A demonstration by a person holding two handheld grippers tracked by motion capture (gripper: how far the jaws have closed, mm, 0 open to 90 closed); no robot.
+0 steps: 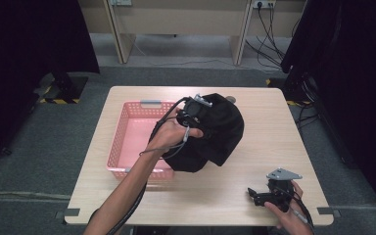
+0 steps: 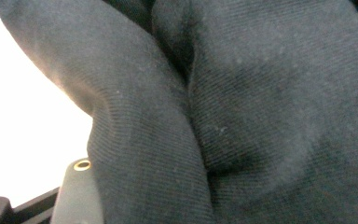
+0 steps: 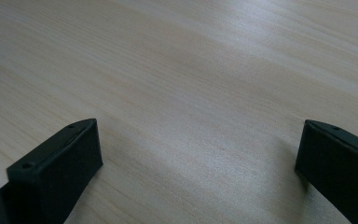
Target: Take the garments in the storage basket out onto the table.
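A black cloth (image 1: 220, 129) lies bunched in a tall heap at the middle of the wooden table (image 1: 264, 142), its left part overlapping a pink basket (image 1: 119, 134). My left gripper (image 1: 201, 111) is pushed into the top of the heap and is shut on the cloth. In the left gripper view the dark fabric (image 2: 242, 116) folds over the jaws, and one finger (image 2: 77, 196) shows at the bottom left. My right gripper (image 1: 254, 196) rests low over the table's front right, open, with bare wood between its jaws (image 3: 198, 154).
The pink basket sits on the left half of the table, its inside bare where it shows. Beyond the table are grey carpet, a wooden desk (image 1: 181, 19) with cables, and dark stands on both sides.
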